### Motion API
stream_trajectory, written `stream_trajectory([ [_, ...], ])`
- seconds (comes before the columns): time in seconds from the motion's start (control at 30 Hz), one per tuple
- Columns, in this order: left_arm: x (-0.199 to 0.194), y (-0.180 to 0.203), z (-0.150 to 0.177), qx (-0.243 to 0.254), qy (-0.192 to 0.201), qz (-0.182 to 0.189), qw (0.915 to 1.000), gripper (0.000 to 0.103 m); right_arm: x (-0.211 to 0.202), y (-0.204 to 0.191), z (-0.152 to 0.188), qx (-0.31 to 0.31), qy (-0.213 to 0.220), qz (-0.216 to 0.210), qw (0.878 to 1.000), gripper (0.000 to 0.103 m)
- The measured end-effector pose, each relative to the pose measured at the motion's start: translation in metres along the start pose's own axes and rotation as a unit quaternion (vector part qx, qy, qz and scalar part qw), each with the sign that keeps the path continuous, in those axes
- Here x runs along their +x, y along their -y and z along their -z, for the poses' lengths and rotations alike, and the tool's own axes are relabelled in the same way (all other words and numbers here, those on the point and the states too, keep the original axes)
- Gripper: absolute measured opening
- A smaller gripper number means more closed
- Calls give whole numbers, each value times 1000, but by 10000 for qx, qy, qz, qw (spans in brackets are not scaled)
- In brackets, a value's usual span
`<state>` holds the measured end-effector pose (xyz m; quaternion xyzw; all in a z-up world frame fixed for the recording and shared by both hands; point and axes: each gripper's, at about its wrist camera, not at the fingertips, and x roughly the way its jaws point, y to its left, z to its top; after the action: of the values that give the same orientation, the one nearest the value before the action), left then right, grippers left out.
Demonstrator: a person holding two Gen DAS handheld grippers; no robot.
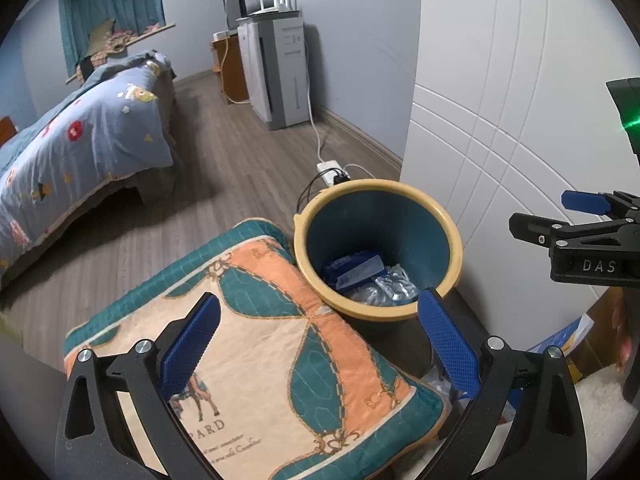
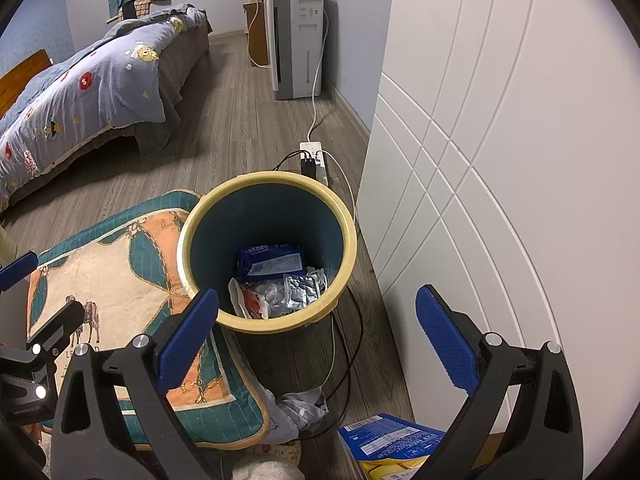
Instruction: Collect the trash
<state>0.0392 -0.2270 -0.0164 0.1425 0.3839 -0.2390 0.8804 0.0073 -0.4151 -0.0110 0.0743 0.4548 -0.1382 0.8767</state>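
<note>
A round bin [image 1: 440, 216] [image 2: 344, 216], teal inside with a yellow rim, stands on the wood floor by a white wardrobe. Inside lie a blue packet [image 2: 270, 262], a silver foil wrapper [image 2: 300, 290] and a red and white wrapper [image 2: 252, 302]. My right gripper [image 2: 320, 320] hangs open above the bin's near rim, nothing between its blue pads. My left gripper [image 1: 320, 328] is open over a patterned cushion [image 1: 256, 344] just left of the bin, also holding nothing. The right gripper [image 1: 560, 216] shows at the right edge of the left wrist view.
The white wardrobe [image 2: 500, 160] rises close on the right. A power strip [image 2: 314, 160] with cables lies behind the bin. A blue and yellow box [image 2: 392, 444] and a grey cloth [image 2: 300, 406] lie near the front. A bed [image 2: 80, 92] fills the left; an air purifier [image 2: 296, 40] stands at the back wall.
</note>
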Motion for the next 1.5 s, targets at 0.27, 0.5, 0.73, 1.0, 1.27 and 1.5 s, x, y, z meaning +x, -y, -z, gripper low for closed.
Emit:
stream_trajectory([
  [0.27, 0, -1, 0, -2, -1, 11, 10000, 98, 0, 1, 1, 9, -1, 4, 10000, 97],
  [0.5, 1, -1, 0, -7, 2, 11, 10000, 98, 1, 1, 0, 8, -3, 4, 10000, 97],
  [0.73, 0, -2, 1, -7, 0, 25, 10000, 98, 0, 0, 1, 8, -2, 7, 10000, 97],
  [1.0, 2, 2, 1, -18, -7, 53, 10000, 98, 2, 1, 2, -4, -17, 7, 10000, 97],
  [1.27, 3, 3, 2, -24, -5, 47, 10000, 98, 4, 2, 3, -11, -25, 7, 10000, 97],
  [1.5, 2, 3, 2, -13, 22, -6, 10000, 98, 3, 2, 2, -16, -23, 4, 10000, 97],
])
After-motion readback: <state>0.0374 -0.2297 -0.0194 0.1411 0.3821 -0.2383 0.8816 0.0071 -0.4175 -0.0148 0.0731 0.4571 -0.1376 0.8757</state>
